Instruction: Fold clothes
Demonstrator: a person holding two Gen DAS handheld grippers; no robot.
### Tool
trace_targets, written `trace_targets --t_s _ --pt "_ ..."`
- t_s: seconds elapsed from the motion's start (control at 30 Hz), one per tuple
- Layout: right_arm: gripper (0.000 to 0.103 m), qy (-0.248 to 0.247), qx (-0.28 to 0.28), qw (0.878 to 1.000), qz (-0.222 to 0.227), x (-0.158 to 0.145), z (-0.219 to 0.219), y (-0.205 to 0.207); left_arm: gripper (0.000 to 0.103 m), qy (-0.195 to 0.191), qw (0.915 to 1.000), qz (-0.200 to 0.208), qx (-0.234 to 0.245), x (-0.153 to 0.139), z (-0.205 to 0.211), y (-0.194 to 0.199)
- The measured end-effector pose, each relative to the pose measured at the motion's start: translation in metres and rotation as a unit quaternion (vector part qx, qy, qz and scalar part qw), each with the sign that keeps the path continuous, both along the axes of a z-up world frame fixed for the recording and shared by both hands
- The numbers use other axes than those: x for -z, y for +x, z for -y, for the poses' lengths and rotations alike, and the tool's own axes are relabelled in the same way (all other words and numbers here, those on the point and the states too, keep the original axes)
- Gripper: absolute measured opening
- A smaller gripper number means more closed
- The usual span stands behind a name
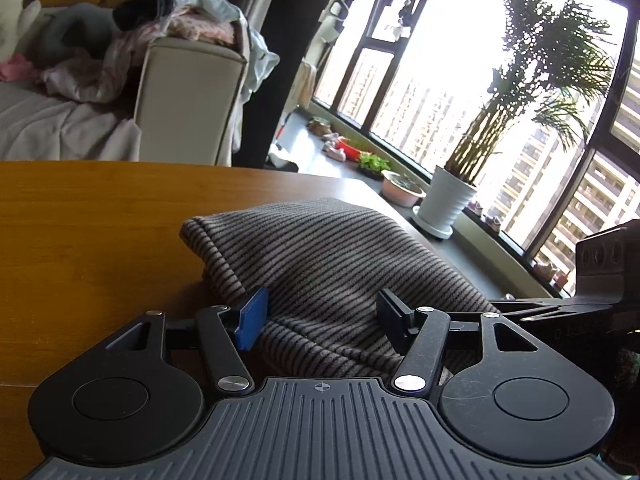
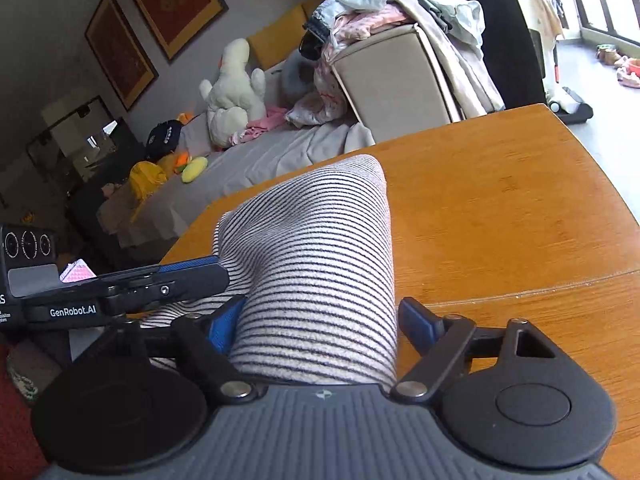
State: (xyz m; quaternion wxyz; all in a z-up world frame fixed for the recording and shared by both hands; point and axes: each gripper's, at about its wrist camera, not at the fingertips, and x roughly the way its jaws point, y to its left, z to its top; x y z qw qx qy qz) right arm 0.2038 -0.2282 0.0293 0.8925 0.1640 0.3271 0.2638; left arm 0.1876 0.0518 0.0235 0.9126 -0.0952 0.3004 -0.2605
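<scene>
In the left wrist view, one striped garment is seen lying folded on the wooden worktop, its thin dark lines running across a grey-brown knit. One left tool is seen with its two fingers spread wide, one blue-padded finger at the garment's left side and one black finger resting on the cloth; nothing is clamped between them. Part of the right tool is visible at the right edge. Behind the worktop, one beige sofa arm is heaped with loose clothes, and one palm in a white pot is placed by the window.

In the right wrist view, the same single garment is shown as a rounded, bulging fold (paler here, cream with dark stripes), reaching from the tool's base out over the worktop. The right tool is held wide apart, its two blue-padded fingers flanking the bundle; whether the pads actually press on the cloth cannot be told. The left tool is seen side-on at the garment's left edge. One white plush toy is seated on the sofa, and three framed pictures are hung on the wall.
</scene>
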Motion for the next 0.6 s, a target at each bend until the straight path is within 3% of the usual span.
trace_targets --t_s 0.1,0.23,0.33,0.4,0.6 --pt "0.085 0.002 0.006 1.0 0.008 0.001 0.0 -0.002 0.066 0.016 0.9998 0.013 0.004 0.0 0.004 -0.004" --pt "0.087 0.002 0.009 1.0 0.011 0.001 0.001 -0.002 0.066 0.006 0.9999 0.01 -0.008 -0.006 0.003 -0.008" --pt "0.087 0.009 0.013 1.0 0.008 0.002 0.004 -0.002 0.076 0.007 0.9992 0.027 -0.028 -0.013 0.001 -0.02" --pt "0.088 0.011 0.014 1.0 0.007 0.003 0.004 -0.002 0.078 0.009 0.9983 0.039 -0.042 -0.016 -0.001 -0.029" --pt "0.091 0.005 0.019 1.0 0.007 0.004 0.003 -0.003 0.075 -0.009 0.9986 -0.001 -0.052 0.005 -0.01 -0.025"
